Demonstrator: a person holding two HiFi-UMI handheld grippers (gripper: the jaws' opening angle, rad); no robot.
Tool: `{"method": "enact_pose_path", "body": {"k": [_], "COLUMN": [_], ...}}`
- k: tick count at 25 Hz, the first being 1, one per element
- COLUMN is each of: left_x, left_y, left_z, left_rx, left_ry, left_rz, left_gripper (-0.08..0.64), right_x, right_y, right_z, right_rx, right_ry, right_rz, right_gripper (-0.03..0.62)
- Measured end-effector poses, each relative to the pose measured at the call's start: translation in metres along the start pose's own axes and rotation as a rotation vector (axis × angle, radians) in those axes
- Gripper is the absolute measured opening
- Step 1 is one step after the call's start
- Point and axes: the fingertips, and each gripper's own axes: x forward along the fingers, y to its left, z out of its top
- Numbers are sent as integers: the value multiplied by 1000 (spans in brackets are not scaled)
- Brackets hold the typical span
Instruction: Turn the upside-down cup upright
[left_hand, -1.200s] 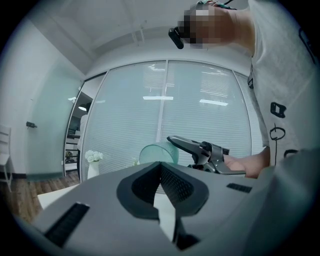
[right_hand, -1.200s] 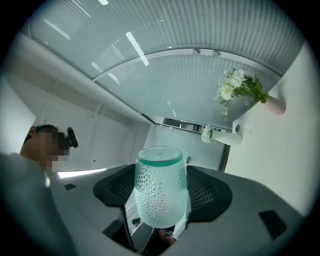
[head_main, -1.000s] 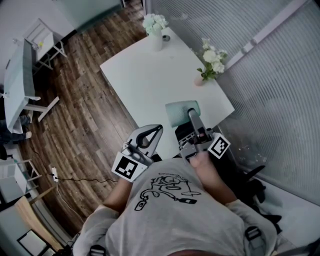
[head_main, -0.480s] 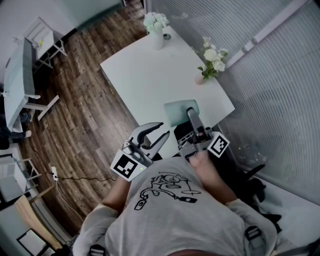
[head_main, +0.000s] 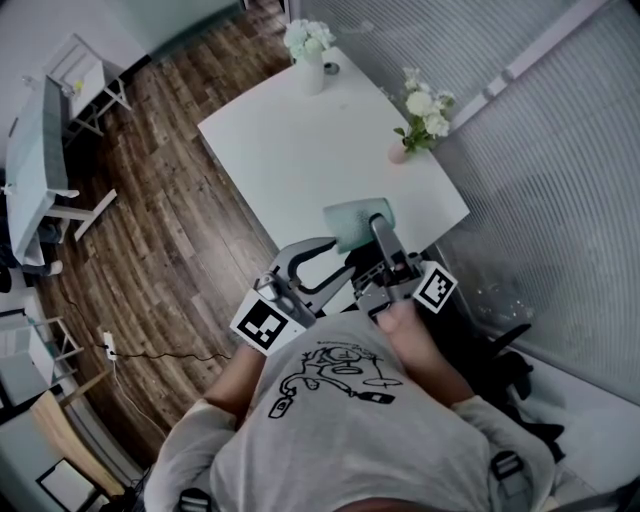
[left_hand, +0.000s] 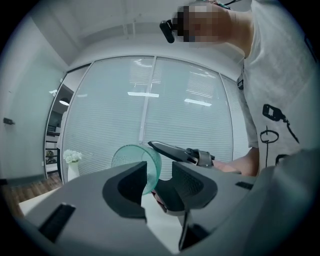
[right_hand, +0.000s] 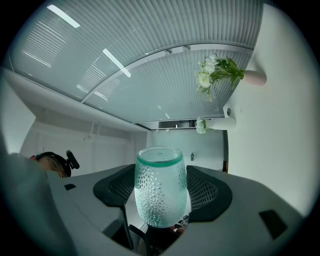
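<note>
Jaws of the right gripper clamp the cup at the table edge.
Left gripper close by: jaws have just been opening, now partly apart, nothing between them.

Taking the middle of the white table as the dial in the head view: a white vase of white flowers stands at 12 o'clock, with a small dark round thing just beside it on its 3 o'clock side. A small pink vase of white flowers stands near 3 o'clock. Blind-covered glass runs from 1 to 5 o'clock. Wood floor spreads from 6 to 11 o'clock, with white furniture at 9 o'clock and a cable at 7 o'clock
</note>
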Motion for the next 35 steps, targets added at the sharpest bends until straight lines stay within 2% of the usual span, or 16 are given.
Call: {"method": "enact_pose_path", "body": {"k": [9, 11, 13, 15, 27, 35], "left_x": [9, 8, 8, 8, 9, 10], "left_y": [2, 2, 1, -1, 0, -1], "left_z": [2, 2, 3, 2, -2, -4], "left_rx": [2, -10, -30, -65, -152, -151], "left_ry": [3, 5, 6, 5, 19, 35], "left_rz": [-24, -27, -45, -68, -113, -121], "left_gripper": [147, 120, 42, 29, 15, 14], "right_x": [-2, -2, -2, -1, -3, -4], "right_y": [-3, -3, -3, -2, -4, -5], "right_z": [-5, -6, -6, -6, -5, -5], "right_rx": [13, 14, 18, 22, 20, 29], "right_ry": [9, 12, 13, 13, 1, -10], "right_rz": [4, 4, 7, 14, 17, 31], "right_gripper": [336, 336, 336, 336, 336, 336]}}
